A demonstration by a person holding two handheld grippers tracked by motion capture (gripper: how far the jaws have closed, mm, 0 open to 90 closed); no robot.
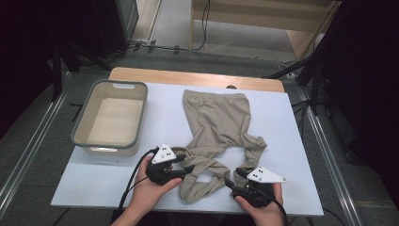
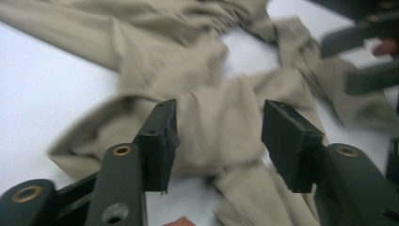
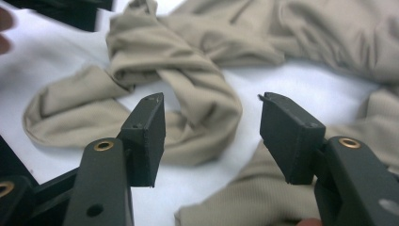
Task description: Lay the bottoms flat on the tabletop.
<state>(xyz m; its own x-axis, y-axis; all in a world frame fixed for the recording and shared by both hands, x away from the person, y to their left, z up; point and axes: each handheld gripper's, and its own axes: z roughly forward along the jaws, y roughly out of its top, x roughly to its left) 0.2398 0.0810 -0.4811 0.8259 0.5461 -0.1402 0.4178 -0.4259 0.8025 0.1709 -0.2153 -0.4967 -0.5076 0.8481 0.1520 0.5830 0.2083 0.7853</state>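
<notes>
One pair of beige tights (image 1: 214, 127), one basin (image 1: 111, 117), two grippers, left (image 1: 188, 168) and right (image 1: 231, 181), jaws wide.

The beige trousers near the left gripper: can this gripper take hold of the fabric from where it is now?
Probably yes. The left gripper is open, and a fold of the beige trousers lies directly between and ahead of its jaws on the white table, with nothing in front of it.

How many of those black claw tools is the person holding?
2: the left gripper at the beige leggings' near left, the right gripper at their near right, both open.
</notes>
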